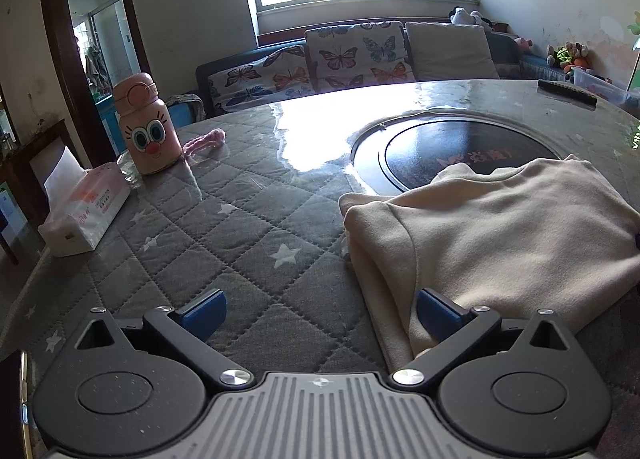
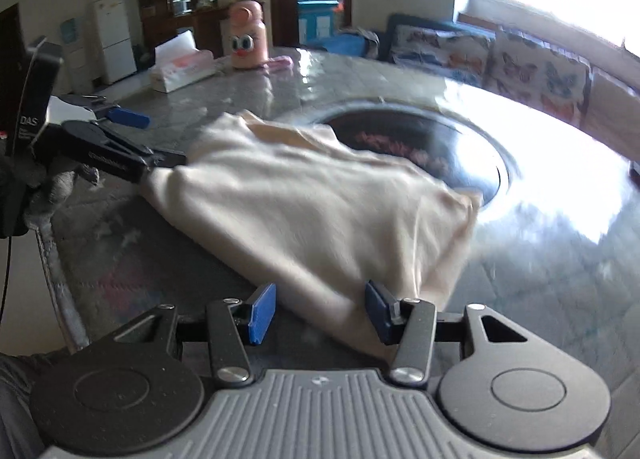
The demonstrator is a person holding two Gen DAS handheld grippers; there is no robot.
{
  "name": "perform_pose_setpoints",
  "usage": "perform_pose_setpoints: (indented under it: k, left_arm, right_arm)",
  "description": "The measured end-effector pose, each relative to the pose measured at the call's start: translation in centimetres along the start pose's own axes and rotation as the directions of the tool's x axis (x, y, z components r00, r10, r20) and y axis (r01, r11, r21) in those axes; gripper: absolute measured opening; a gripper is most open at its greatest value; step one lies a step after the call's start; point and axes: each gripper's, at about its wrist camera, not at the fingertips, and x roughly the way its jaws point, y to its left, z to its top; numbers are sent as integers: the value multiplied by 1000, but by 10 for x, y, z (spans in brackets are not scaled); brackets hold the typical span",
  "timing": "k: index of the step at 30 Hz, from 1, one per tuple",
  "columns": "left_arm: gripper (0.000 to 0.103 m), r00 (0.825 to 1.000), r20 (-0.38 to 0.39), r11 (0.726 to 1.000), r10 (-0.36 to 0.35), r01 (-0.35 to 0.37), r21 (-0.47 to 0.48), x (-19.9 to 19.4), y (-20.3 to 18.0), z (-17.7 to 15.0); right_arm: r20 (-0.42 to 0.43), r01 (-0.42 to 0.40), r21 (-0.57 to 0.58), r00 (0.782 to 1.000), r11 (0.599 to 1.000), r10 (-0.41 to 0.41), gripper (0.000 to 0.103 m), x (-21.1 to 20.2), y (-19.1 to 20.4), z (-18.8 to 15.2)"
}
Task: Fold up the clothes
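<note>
on the quilted star-print table cover [image 1: 256, 235], a cream sweatshirt [image 1: 500, 219] lies folded, its far edge over the dark round inset [image 1: 460, 147]. left gripper [image 1: 320, 315] at the sweatshirt's near-left corner, jaws wide apart; right gripper [image 2: 320, 311] at its near edge, jaws apart, cloth between them. beyond the sweatshirt's left side stand a pink cartoon-face bottle [image 1: 146, 131] and tissue box [image 1: 86, 211].

Cream garment [image 1: 500, 219] runs off the left wrist view's right edge; right wrist view is motion-blurred.

"DAS" on left gripper [image 2: 132, 139] body; rest unreadable
</note>
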Motion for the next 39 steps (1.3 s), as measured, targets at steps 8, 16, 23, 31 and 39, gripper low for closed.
perform_pose_setpoints:
  k: [8,16,23,31,39]
  left_arm:
    - [103,999,23,1000,-24,24,-2,-9,-1,14]
    - [103,999,35,1000,-4,4,6,8,-4,34]
    - [103,999,-21,999,40,-40,13,32,3,32]
    - [103,1000,10,1000,4,-3,-14,34,-1,53]
    - [103,999,26,997,-37,36,62,51,-28,78]
  right_arm:
    - [51,-15,9,999,1000,14,51,-11,-6,12]
    - [85,-13,64,996,998,7,51,12,-24,32]
    - [52,-19,107,999,994,14,51,25,-37,30]
    - [81,-34,129,996,991,24,51,32,-45,50]
    - [57,-32,182,998,983,22,51,53,-55,59]
